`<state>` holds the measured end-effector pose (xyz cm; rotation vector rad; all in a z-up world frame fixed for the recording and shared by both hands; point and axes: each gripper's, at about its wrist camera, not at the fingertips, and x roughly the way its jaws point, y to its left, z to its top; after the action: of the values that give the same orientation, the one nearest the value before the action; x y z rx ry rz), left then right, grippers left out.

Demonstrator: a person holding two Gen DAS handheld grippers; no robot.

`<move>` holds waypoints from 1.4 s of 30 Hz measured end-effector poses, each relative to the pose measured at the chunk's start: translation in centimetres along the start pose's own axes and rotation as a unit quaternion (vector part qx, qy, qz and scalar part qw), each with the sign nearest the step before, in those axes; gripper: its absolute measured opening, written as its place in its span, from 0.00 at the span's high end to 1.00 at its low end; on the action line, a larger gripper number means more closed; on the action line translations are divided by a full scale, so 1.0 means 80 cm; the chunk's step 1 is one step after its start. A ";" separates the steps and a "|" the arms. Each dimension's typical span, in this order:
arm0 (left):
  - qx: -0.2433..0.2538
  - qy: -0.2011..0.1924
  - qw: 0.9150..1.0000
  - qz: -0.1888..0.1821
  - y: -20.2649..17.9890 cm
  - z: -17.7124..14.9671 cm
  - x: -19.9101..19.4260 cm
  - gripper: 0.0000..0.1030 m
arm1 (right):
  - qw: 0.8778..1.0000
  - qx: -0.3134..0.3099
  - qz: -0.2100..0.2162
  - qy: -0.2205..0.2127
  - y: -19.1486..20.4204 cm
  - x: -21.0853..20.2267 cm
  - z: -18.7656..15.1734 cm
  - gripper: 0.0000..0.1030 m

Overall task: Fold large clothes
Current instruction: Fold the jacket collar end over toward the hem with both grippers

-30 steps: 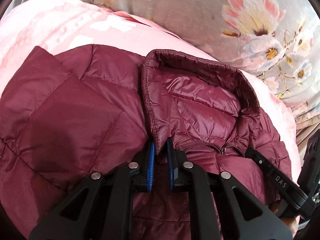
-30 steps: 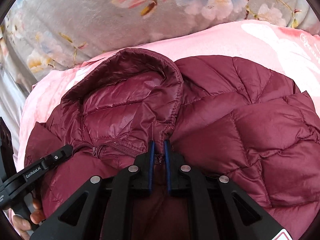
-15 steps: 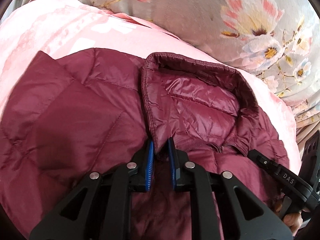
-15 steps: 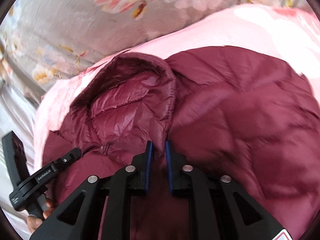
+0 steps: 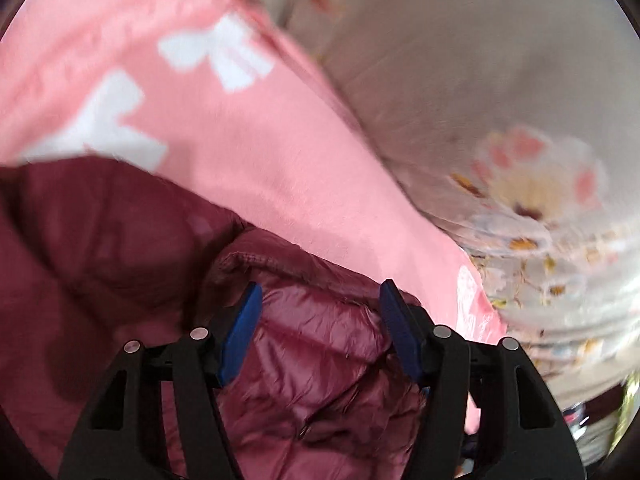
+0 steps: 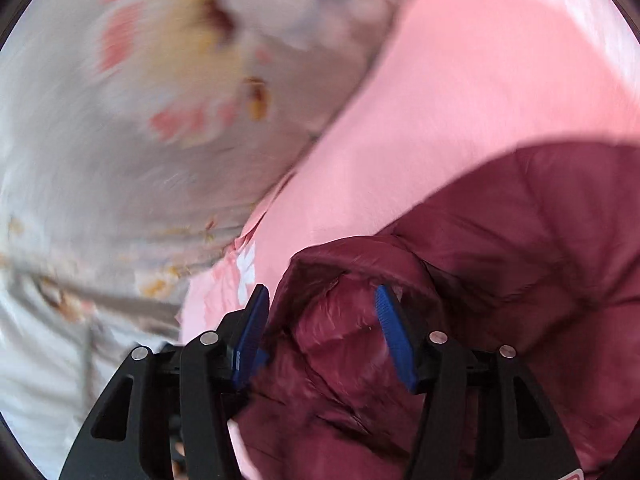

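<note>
A maroon quilted puffer jacket [image 5: 100, 264] lies on a pink blanket [image 5: 248, 152]; it also shows in the right wrist view [image 6: 540, 232]. Its hood [image 5: 320, 344] sits just below my left gripper [image 5: 320, 300], which is open, its blue-padded jaws spread on either side of the shiny hood lining. In the right wrist view the hood [image 6: 344, 320] lies between the spread jaws of my open right gripper [image 6: 320, 300]. Both views are blurred by motion.
The pink blanket [image 6: 460, 100] has white bow prints. A grey floral bedsheet [image 5: 500, 100] lies beyond it, also in the right wrist view [image 6: 120, 140].
Both grippers have opened and let go of the jacket at the base of the hood. Both have moved forward over the hood, toward the blanket's edge.
</note>
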<state>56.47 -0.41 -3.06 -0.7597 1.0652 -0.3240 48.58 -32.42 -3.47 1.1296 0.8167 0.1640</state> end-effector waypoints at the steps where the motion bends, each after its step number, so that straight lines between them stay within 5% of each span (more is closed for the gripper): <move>1: -0.015 0.015 1.000 0.005 0.005 0.004 0.013 0.43 | 1.000 0.023 0.000 0.001 -0.008 0.008 0.005 0.46; 3: -0.034 0.025 0.999 0.019 0.018 0.004 0.023 0.52 | 0.999 0.047 -0.002 -0.009 -0.019 0.011 0.010 0.49; 4: -0.037 0.026 0.999 0.026 0.022 0.004 0.025 0.68 | 0.998 0.053 0.002 -0.018 -0.024 0.011 0.012 0.52; 6: -0.020 0.033 0.998 0.057 0.029 0.000 0.030 0.86 | 0.999 0.033 -0.018 -0.017 -0.026 0.011 0.011 0.81; 8: 0.014 0.036 0.996 0.077 0.034 -0.009 0.028 0.91 | 0.998 -0.018 -0.061 -0.008 -0.021 0.013 0.006 0.91; 11: 0.087 0.027 0.991 0.102 0.028 -0.024 0.025 0.91 | 0.982 -0.127 -0.137 0.007 -0.011 0.014 -0.015 0.96; 15: 0.172 -0.002 0.975 0.137 0.011 -0.046 0.025 0.91 | 0.947 -0.244 -0.210 0.001 0.010 0.028 -0.039 0.98; 19: 0.220 -0.037 0.963 0.152 0.006 -0.062 0.027 0.91 | 0.915 -0.312 -0.254 -0.025 0.028 0.044 -0.053 0.98; 25: 0.279 -0.084 0.936 0.196 -0.002 -0.087 0.029 0.90 | 0.889 -0.355 -0.285 -0.054 0.027 0.048 -0.065 0.97; 33: 0.303 -0.094 0.921 0.229 -0.015 -0.093 0.042 0.90 | 0.887 -0.359 -0.286 -0.056 0.020 0.043 -0.065 0.97; 42: 0.309 -0.096 0.916 0.236 -0.017 -0.096 0.045 0.90 | 0.892 -0.354 -0.277 -0.055 0.019 0.043 -0.061 0.97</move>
<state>51.61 -6.54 -6.60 0.0437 0.8540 -0.1485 48.20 -26.40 -4.78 0.1932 0.8473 -0.0819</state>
